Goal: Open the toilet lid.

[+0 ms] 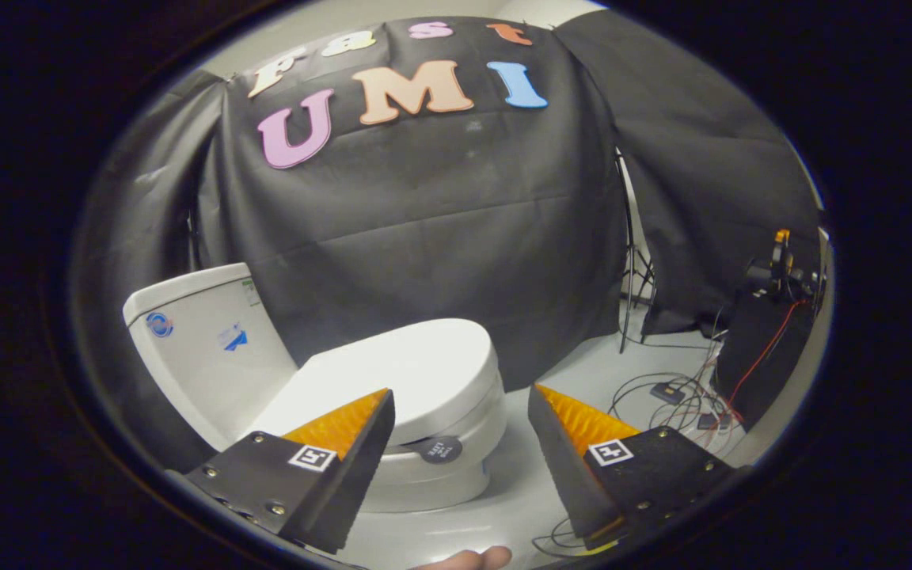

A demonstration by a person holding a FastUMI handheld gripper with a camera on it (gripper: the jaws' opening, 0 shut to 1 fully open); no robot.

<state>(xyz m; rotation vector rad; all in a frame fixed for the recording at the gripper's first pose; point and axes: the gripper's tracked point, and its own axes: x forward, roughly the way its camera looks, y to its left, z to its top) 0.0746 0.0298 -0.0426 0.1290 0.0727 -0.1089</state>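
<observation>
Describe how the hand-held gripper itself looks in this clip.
The hand-held gripper has two wedge-shaped fingers tapering to points, their inner faces ribbed. Each finger sits on a flat plate fixed with small screws and carries one square black-and-white marker tag. A bit of the person's hand shows beneath, with no sleeve to be seen.

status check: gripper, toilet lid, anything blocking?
Gripper open, holding nothing. Toilet lid down, shut, just beyond the fingers, nearer one than the other. Cables on the floor off to the side, not in the path.
</observation>
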